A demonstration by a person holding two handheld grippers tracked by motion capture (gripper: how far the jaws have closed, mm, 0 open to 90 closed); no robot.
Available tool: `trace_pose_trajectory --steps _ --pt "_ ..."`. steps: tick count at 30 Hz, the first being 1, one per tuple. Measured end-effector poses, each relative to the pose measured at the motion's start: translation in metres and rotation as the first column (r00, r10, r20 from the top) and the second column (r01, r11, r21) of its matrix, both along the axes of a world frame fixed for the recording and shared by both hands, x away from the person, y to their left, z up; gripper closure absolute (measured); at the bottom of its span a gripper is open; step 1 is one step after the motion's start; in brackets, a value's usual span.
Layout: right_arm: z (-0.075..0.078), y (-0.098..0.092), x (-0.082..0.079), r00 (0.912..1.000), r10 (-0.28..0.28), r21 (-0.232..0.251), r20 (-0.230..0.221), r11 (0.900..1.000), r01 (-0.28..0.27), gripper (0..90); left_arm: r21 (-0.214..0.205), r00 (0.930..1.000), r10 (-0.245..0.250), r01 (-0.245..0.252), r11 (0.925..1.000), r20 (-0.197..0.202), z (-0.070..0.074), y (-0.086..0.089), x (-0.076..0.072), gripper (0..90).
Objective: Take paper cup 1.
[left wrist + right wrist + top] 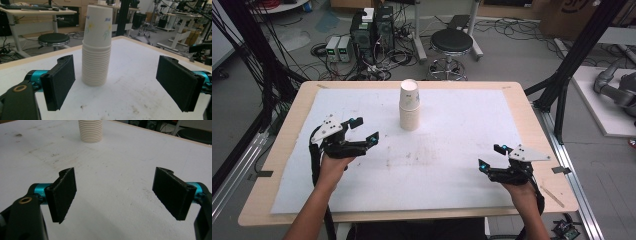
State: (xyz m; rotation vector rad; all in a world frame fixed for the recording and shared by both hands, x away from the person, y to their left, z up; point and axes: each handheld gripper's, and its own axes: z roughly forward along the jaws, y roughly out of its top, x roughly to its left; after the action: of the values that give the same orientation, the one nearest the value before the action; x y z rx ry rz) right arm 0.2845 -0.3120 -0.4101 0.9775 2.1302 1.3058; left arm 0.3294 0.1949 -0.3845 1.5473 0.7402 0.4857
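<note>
A tall stack of white paper cups (409, 106) stands upside down at the far middle of the white mat (447, 165). In the left gripper view the stack of cups (97, 47) shows a small flower print and rises a short way beyond the wide-apart black pads (60, 82). My left gripper (364, 129) is open, left of the stack and pointing toward it. My right gripper (492, 156) is open near the front right of the mat, with nothing between its jaws. In the right gripper view the stack's base (90, 130) sits far ahead at upper left.
The mat covers a wooden table (292, 115) and is smudged with dark marks near its middle. Beyond the far edge stand a black stool (451, 42), computer boxes (372, 30) and tangled cables on the floor. Black frame posts (569, 65) rise at the right.
</note>
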Motion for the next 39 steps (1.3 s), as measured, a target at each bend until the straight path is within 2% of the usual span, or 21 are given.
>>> trace_pose_trajectory --steps 4,9,20,27,39 --pt "0.0 0.0 0.0 1.0 0.003 0.004 -0.002 1.0 -0.003 19.8 -0.006 0.9998 -0.018 0.018 0.9998 -0.002 0.008 -0.004 0.006 16.2" --pt "0.001 -0.001 0.0 1.0 0.002 0.007 0.001 1.0 -0.002 19.8 0.03 0.9986 -0.047 0.048 0.9984 -0.022 0.022 -0.017 0.024 16.4" --pt "0.002 0.001 0.001 0.9999 0.016 0.014 -0.003 0.9998 -0.016 19.8 0.052 0.9962 -0.066 0.069 0.9963 -0.058 0.055 -0.037 0.066 16.3" --pt "0.004 0.0 0.0 0.9998 0.017 0.02 -0.005 0.9997 -0.017 19.8 0.051 0.9956 -0.058 0.062 0.9968 -0.074 0.065 -0.045 0.084 16.4" --pt "0.004 0.0 0.001 0.9997 0.022 0.025 -0.011 0.9995 -0.021 19.8 0.102 0.9935 -0.07 0.079 0.9916 -0.09 0.082 -0.065 0.113 16.4"
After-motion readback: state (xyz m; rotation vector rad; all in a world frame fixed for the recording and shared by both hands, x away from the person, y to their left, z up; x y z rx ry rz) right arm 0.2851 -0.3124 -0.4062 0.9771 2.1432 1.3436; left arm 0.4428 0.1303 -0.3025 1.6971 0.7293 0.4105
